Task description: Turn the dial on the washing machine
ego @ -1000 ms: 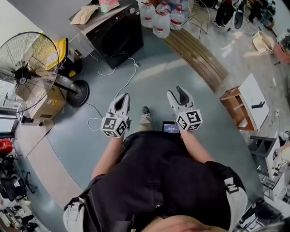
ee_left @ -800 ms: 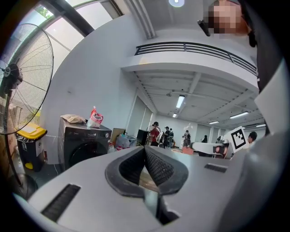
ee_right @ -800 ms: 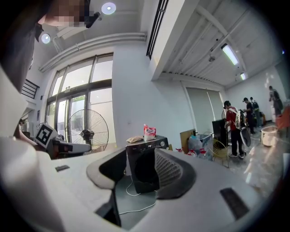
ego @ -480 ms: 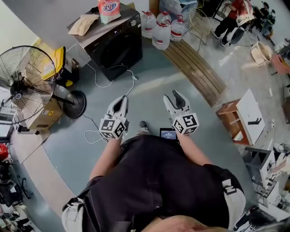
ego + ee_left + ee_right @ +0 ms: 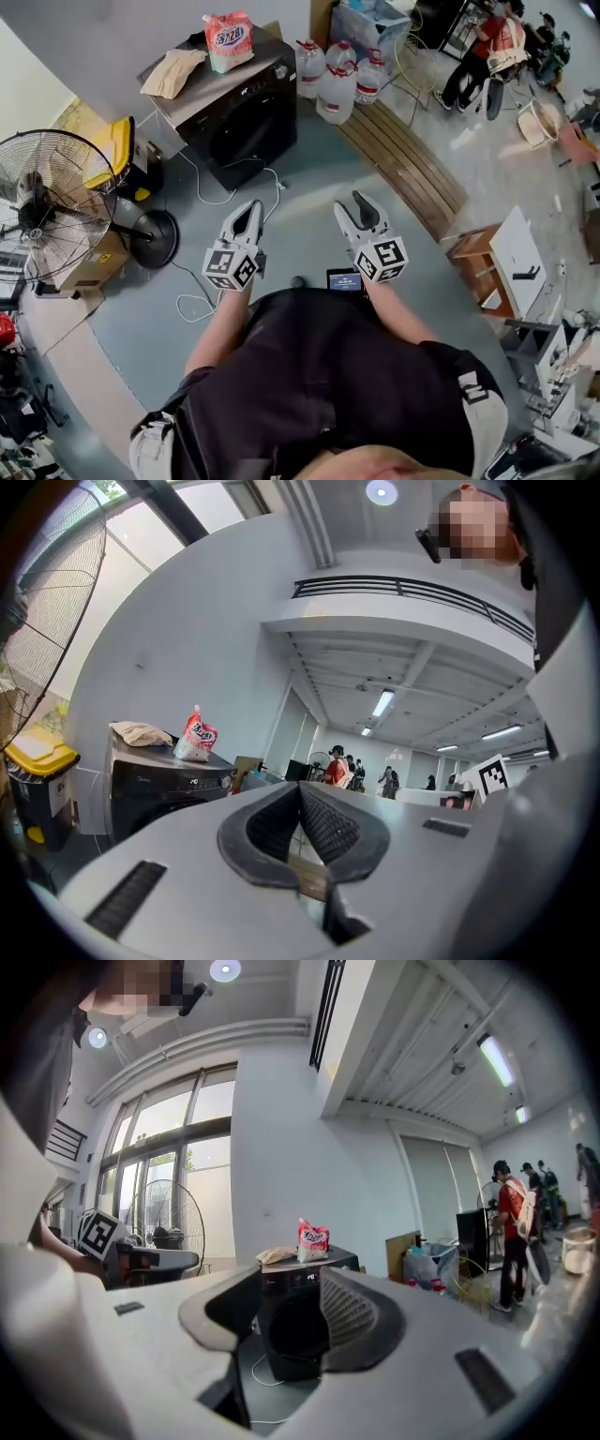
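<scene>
Left gripper held forward, jaws together; right gripper likewise, jaws apart

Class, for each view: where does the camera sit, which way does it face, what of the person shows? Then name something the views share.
Head view: on the person's head, facing steeply down; shows the dark shirt, left gripper and right gripper, washing machine ahead.
Left gripper view: on the left gripper, looking along its shut jaws; washing machine at left.
Right gripper view: on the right gripper, looking through open jaws at the washing machine.
Shared: the washing machine.
</scene>
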`<state>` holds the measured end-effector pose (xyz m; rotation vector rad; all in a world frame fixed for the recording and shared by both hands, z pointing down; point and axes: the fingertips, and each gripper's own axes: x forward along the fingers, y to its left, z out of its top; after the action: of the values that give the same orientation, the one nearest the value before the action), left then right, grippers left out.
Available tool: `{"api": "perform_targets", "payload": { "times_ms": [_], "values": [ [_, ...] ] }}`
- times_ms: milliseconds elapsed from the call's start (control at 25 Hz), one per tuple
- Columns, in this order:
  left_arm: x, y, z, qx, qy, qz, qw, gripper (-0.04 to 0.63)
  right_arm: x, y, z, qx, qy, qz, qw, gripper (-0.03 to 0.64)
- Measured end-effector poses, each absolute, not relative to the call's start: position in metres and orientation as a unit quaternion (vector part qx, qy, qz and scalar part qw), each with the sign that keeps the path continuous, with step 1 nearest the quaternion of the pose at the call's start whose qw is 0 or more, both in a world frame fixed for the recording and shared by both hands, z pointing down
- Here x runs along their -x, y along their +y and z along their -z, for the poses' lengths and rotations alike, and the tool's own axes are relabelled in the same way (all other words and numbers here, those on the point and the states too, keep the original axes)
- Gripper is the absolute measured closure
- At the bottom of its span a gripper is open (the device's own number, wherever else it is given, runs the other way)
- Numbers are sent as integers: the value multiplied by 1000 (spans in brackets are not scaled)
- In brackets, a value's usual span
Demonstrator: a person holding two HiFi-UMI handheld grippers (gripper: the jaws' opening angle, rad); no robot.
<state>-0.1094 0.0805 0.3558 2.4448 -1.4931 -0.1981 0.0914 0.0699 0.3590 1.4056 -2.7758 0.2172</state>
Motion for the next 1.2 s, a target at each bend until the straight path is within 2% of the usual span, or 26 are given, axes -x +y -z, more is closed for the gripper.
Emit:
{"api": "perform_targets", "payload": {
  "times_ms": [560,920,1200],
  "values": [
    [122,13,-395,-833,-524,54,168,600,-97,2,-388,-455,-886,-83,28,420],
    [124,-77,-411,-810,-559,37,173,600,-80,-103,-398,-405,-910,-89,18,420],
    [110,-162,-407,-795,-582,24,168,600,-82,-195,-398,-359,-929,-79,42,420]
  ]
}}
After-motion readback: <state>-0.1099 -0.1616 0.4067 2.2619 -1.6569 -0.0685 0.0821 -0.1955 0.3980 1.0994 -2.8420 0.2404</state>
